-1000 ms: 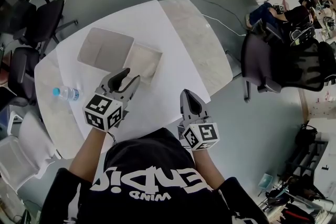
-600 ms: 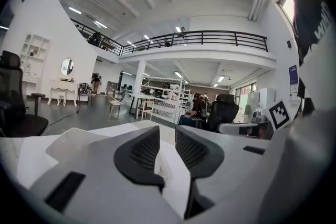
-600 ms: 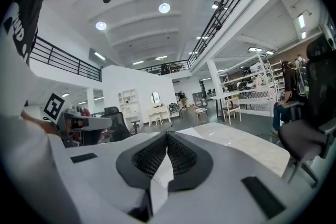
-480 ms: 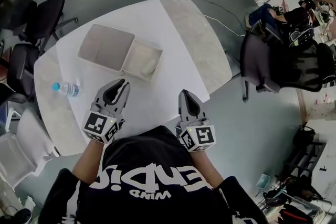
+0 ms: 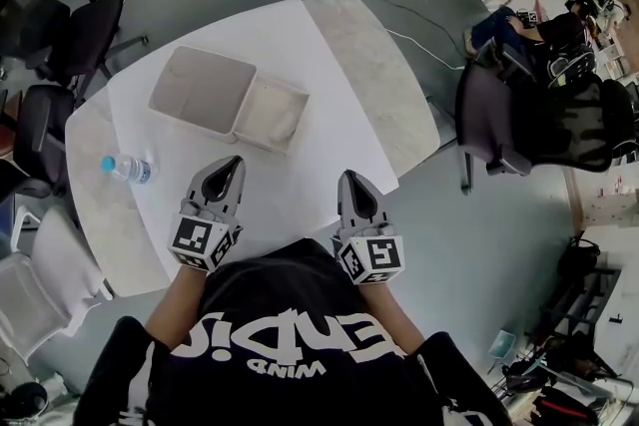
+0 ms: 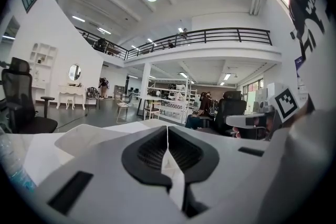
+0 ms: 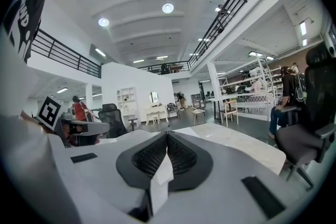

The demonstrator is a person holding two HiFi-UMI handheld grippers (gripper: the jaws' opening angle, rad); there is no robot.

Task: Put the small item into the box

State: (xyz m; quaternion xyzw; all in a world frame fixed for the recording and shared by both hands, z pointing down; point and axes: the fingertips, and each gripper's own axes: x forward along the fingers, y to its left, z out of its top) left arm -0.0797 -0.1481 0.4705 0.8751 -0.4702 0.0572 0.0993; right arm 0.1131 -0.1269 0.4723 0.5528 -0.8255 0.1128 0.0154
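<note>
Jaws both shut, empty. Head view: left gripper (image 5: 232,165), right gripper (image 5: 351,180) at table (image 5: 300,45) edge, apart from open box (image 5: 270,115); item unseen, perhaps inside. Left gripper view: just closed on nothing. Right gripper view: pressed together. Likely done; lid (image 5: 200,92) next.

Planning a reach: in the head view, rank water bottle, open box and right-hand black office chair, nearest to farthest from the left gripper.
1. open box, just ahead of left gripper
2. water bottle, to its left
3. black office chair, far right
</note>
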